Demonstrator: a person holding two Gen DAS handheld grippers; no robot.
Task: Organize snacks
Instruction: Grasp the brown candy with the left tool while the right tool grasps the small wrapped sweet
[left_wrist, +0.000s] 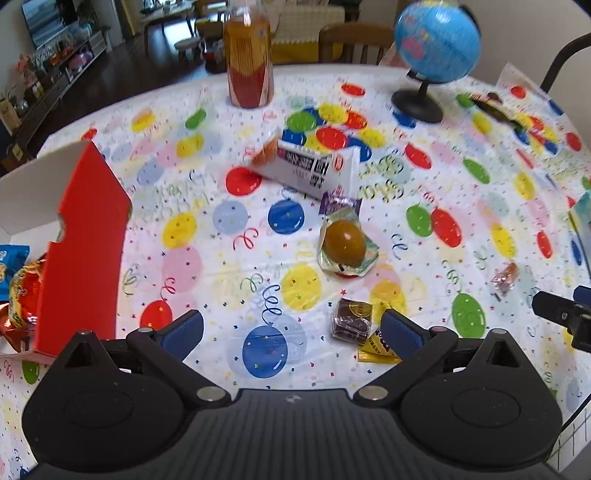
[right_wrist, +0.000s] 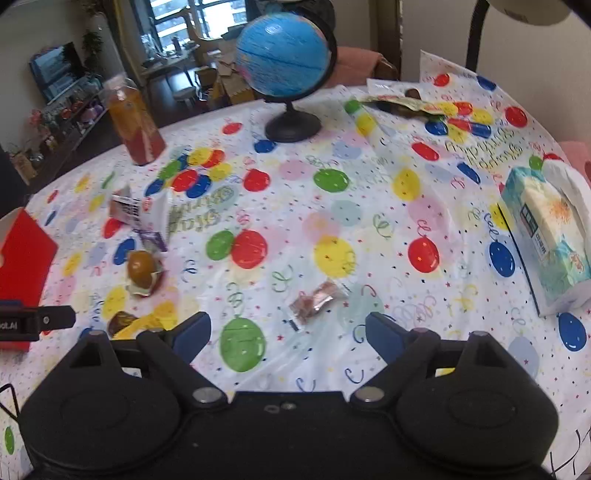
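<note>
Snacks are scattered over a balloon-print tablecloth (left_wrist: 424, 229).

In the left wrist view, the left gripper (left_wrist: 291, 332) is held wide open above the cloth with nothing between its blue pads. A dark chocolate piece (left_wrist: 351, 319) and a yellow wrapper (left_wrist: 376, 349) lie just beside its right finger. Farther off, a packaged brown egg (left_wrist: 345, 245) is seen, with a purple wrapper (left_wrist: 338, 201) and a white packet (left_wrist: 310, 168) beyond it. A red box (left_wrist: 85, 254) stands open at the left; only this view shows its inside, where a blue packet (left_wrist: 11, 273) and a red-gold packet (left_wrist: 24, 295) lie. A bottle of orange drink (left_wrist: 249, 62) and a globe (left_wrist: 436, 40) stand at the far edge. The tip of the right gripper (left_wrist: 565, 314) enters at the right.

In the right wrist view, the right gripper (right_wrist: 288, 332) is likewise released, empty, with a small clear-wrapped reddish snack (right_wrist: 314, 301) lying just ahead between its fingers. Only here is a tissue pack (right_wrist: 546, 236) seen at the right, and a flat wrapper (right_wrist: 399, 101) behind the globe is clearer. The egg (right_wrist: 142, 266), box (right_wrist: 26, 258) and bottle (right_wrist: 135, 122) appear at the left.
</note>
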